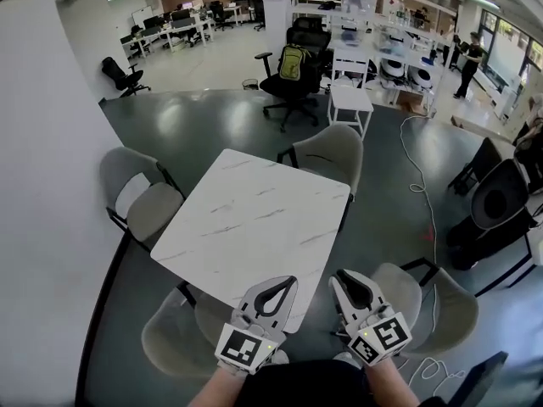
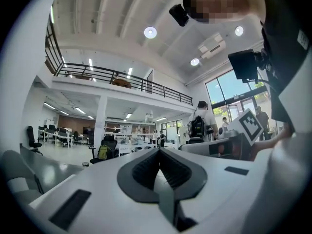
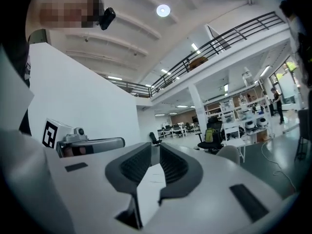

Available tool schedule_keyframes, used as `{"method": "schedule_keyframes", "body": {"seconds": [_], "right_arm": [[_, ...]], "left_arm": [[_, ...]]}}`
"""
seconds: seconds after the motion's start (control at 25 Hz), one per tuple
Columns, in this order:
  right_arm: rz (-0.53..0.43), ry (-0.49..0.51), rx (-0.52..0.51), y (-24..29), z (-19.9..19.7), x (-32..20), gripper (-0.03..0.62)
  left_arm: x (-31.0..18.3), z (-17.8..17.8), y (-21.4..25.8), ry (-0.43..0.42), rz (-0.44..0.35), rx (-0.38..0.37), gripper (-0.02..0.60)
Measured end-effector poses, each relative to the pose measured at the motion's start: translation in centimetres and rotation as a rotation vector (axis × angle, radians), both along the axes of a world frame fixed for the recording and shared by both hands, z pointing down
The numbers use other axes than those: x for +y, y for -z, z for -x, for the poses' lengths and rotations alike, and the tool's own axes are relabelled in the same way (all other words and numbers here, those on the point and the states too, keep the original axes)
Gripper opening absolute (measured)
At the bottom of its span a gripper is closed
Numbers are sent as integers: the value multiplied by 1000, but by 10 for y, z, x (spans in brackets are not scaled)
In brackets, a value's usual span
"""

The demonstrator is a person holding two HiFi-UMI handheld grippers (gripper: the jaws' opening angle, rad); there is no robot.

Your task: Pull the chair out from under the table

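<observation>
A white marble-top square table (image 1: 254, 219) stands in the middle of the head view. Grey shell chairs sit around it: one on the left (image 1: 153, 210), one on the far side (image 1: 333, 153), one at the near left (image 1: 174, 337) tucked partly under the table edge, and one at the near right (image 1: 441, 308) standing off the corner. Both grippers hover at the table's near edge and touch nothing. My left gripper (image 1: 288, 283) (image 2: 158, 151) is shut with nothing in it. My right gripper (image 1: 341, 278) (image 3: 156, 149) shows a narrow gap between its jaws, with nothing between them.
A white wall (image 1: 42, 185) runs close along the left. Behind the table are a black office chair with a yellow-green backpack (image 1: 293, 73) and a small white table (image 1: 349, 100). A white cable (image 1: 420, 176) trails on the floor at right, near a black chair (image 1: 496, 206).
</observation>
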State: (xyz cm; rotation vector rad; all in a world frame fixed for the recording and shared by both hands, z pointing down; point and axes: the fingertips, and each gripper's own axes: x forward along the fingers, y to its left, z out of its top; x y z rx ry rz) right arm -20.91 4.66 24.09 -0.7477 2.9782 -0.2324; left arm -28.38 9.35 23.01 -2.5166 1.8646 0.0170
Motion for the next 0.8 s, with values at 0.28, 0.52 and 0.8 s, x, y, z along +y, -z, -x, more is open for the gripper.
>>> {"method": "schedule_keyframes", "body": {"seconds": [0.28, 0.52, 0.8], "right_arm": [[-76, 64, -43, 29, 25, 13, 60], [-99, 84, -41, 34, 34, 20, 57], [-106, 69, -45, 37, 30, 20, 29]], "left_arm": [[12, 21, 17, 34, -31, -1, 6], [16, 35, 21, 62, -58, 17, 6], [14, 34, 23, 51, -54, 20, 6]]}}
